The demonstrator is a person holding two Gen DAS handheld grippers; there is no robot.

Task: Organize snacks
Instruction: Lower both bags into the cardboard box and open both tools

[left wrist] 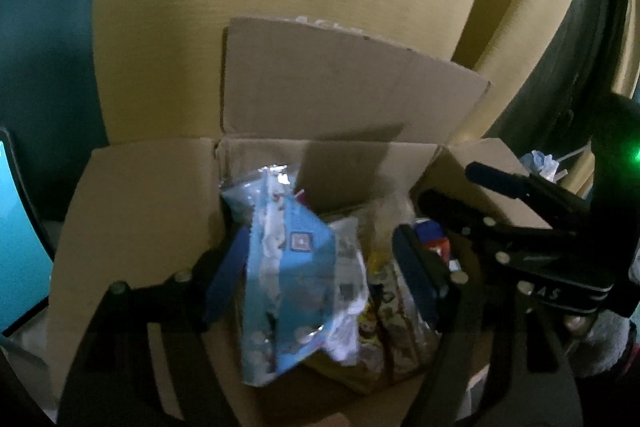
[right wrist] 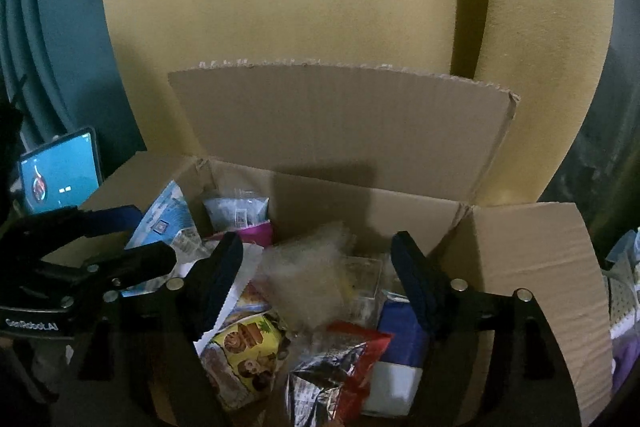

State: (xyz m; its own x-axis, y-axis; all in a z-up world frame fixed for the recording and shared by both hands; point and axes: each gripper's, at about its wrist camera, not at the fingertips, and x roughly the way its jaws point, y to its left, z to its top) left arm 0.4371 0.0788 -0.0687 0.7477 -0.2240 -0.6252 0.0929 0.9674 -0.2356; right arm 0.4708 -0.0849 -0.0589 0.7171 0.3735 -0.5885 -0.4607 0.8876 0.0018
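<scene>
An open cardboard box (left wrist: 340,163) (right wrist: 360,203) holds several snack packs. My left gripper (left wrist: 320,239) hangs over it, jaws open. A light blue snack bag (left wrist: 288,267) stands blurred between them, against the left pad and clear of the right one. My right gripper (right wrist: 318,239) is open too, with a blurred, pale clear bag (right wrist: 308,275) loose between its fingers. Below lie a yellow biscuit pack (right wrist: 244,343), a red and silver pack (right wrist: 340,367) and a blue and white carton (right wrist: 400,347). Each gripper shows at the edge of the other's view.
The box's rear flap (right wrist: 340,123) stands upright against a yellow wall; side flaps fold outward. A lit screen (right wrist: 60,175) leans at the left by a teal curtain. Loose items (right wrist: 624,287) lie outside the box on the right.
</scene>
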